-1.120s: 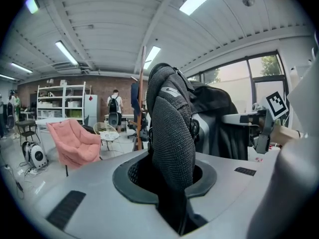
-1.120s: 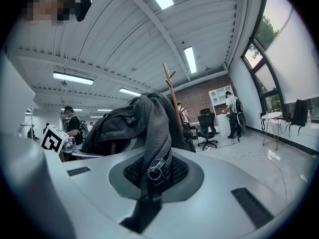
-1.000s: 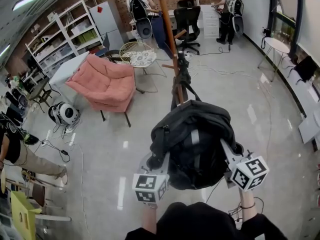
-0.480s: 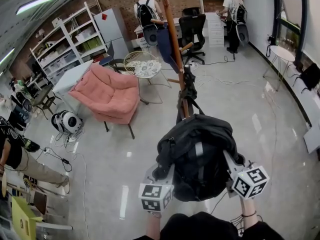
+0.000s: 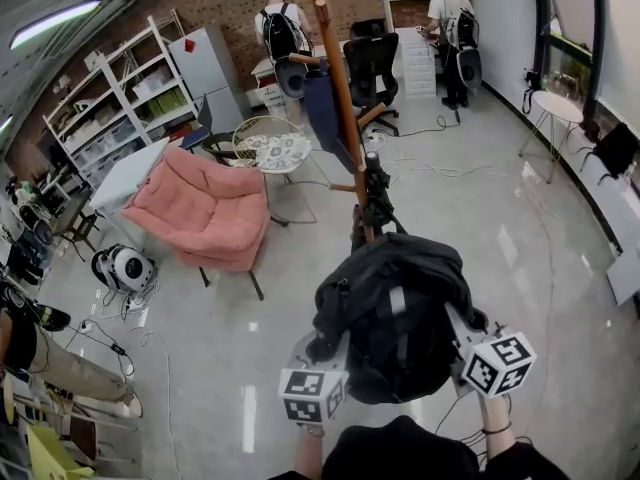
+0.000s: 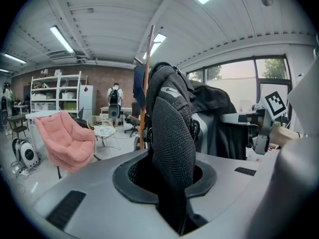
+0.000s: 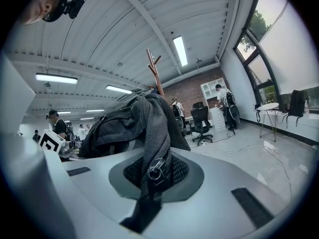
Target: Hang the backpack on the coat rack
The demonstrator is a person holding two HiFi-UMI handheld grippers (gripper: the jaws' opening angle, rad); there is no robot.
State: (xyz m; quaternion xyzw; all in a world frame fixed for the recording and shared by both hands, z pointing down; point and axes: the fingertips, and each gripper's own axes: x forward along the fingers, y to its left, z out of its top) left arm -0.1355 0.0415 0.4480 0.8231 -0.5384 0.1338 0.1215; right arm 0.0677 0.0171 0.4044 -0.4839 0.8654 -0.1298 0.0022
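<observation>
A black backpack [image 5: 392, 303] hangs between my two grippers, low in the head view. My left gripper [image 5: 325, 350] is shut on its padded mesh shoulder strap [image 6: 172, 128], which fills the jaws in the left gripper view. My right gripper [image 5: 460, 330] is shut on a thinner strap with a metal ring [image 7: 154, 171]. The wooden coat rack [image 5: 341, 98] stands straight ahead, just beyond the backpack, with short pegs on its pole. Its pole [image 6: 146, 93] also shows behind the strap, and its forked top [image 7: 155, 66] rises above the bag.
A black stand [image 5: 374, 196] sits at the rack's foot. A pink armchair [image 5: 205, 208] and a round wire table [image 5: 272, 148] are on the left, an office chair [image 5: 372, 53] behind. Two people [image 5: 278, 30] stand at the back. Cables lie on the floor.
Both grippers have carried the backpack forward toward the coat rack. The rack and armchair now sit nearer in the head view. The grips are unchanged.
</observation>
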